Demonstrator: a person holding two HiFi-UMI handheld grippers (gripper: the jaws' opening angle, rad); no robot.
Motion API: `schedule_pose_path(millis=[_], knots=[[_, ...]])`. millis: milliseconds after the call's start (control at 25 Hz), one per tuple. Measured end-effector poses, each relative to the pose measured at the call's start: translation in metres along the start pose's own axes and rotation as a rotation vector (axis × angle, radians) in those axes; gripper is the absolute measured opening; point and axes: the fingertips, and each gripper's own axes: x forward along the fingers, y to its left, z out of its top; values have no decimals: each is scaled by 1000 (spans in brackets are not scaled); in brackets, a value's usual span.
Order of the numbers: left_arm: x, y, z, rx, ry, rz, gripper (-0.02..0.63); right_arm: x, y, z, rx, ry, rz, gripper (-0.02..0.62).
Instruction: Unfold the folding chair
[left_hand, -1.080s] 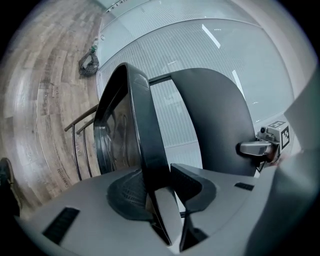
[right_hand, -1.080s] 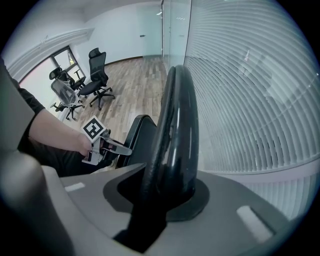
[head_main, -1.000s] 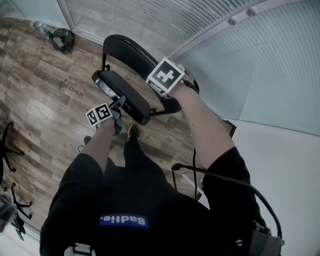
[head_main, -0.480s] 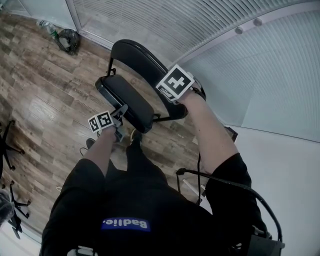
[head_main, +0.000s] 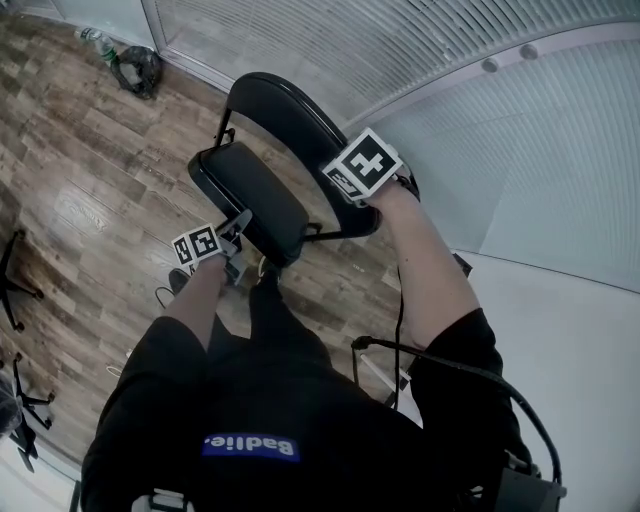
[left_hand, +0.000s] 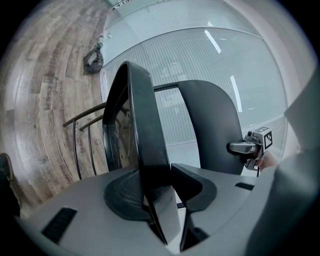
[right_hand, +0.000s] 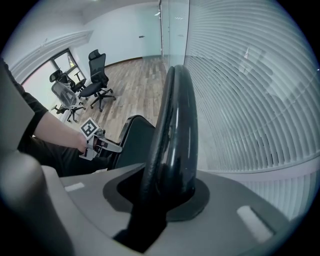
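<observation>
Left gripper (head_main: 241, 222) is nearest, jaws clamped on the front edge of the padded seat (head_main: 245, 185). The folding chair (head_main: 300, 225) stands on the wood floor (head_main: 90, 200) right in front of the person's legs, seat tilted, likely part-open. Right gripper (right_hand: 167, 192) points down, closed on the top edge of the backrest (head_main: 285, 115). Ribbed glass wall (head_main: 500, 150) sits just behind.

Handling guess: rigid metal frame, moderate weight, won't flex. The glossy pad may slip, so pinch the rims. Seat front and backrest top look like sound holds. Keep clear of the hinges.
</observation>
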Motion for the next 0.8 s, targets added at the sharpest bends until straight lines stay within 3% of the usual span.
schedule_pose_path(millis=[800], knots=[[-37,47,-8,-55,-40,56,149,16,15,1,2,-1,29,97]])
